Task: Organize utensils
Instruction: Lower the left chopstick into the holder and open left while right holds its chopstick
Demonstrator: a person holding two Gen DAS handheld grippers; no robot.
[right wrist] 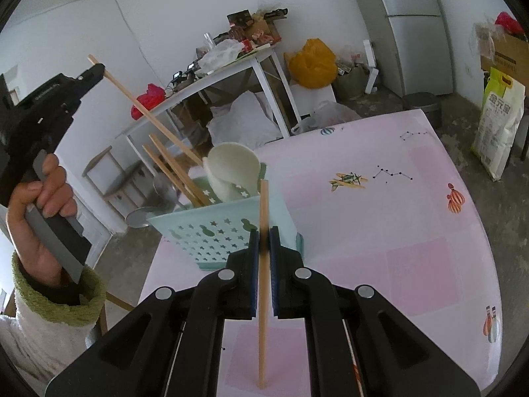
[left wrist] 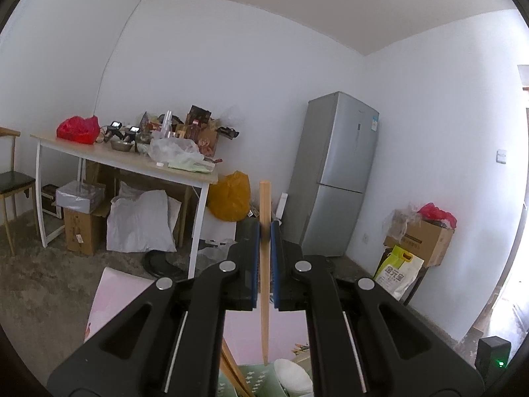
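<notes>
Above the basket (right wrist: 231,228), my left gripper (right wrist: 99,69) clamps one chopstick (right wrist: 145,112), its low end by the white cup (right wrist: 231,168). Just beside the basket, my right gripper (right wrist: 264,241) pinches another chopstick (right wrist: 263,264); I'd lower each upright, slowly.

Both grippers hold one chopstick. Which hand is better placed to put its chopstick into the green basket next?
The left. In the right wrist view, the left gripper holds its chopstick slanting down with the tip already inside the green basket. The right gripper has its chopstick in front of the basket wall, above the table.
</notes>
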